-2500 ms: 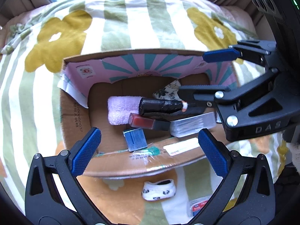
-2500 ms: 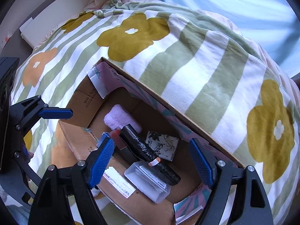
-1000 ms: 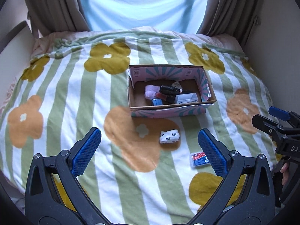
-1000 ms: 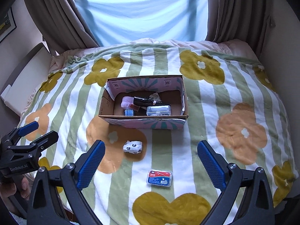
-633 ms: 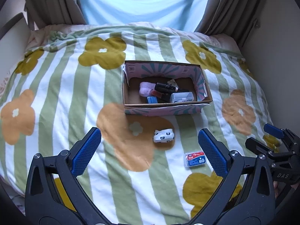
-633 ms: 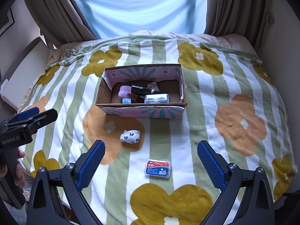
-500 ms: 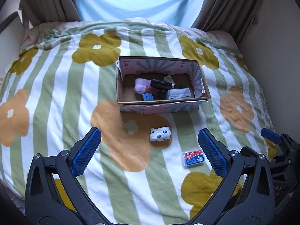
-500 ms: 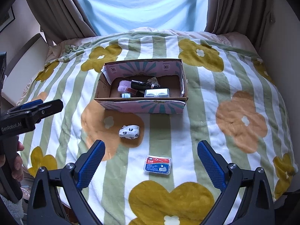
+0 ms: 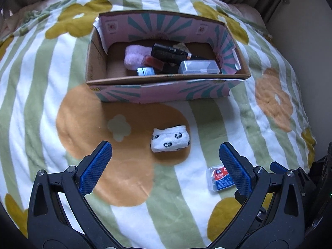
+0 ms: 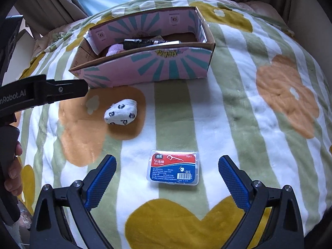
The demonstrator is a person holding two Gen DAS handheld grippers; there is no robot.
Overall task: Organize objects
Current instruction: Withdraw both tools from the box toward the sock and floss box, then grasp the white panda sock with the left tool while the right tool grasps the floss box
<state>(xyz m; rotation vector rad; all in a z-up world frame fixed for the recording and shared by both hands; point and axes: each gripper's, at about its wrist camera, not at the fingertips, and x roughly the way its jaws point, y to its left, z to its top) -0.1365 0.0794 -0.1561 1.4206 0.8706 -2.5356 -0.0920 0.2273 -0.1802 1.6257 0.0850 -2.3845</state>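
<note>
One box [image 9: 166, 92], one sock [image 9: 170, 138], one floss case [image 10: 173, 167]

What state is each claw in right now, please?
Left claw: open, empty, above the sock.
Right claw: open, empty, around the floss box without touching.

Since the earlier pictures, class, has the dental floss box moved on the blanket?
No. The dental floss box lies on the same white stripe, just above the mustard flower; only the cameras came closer.
</note>
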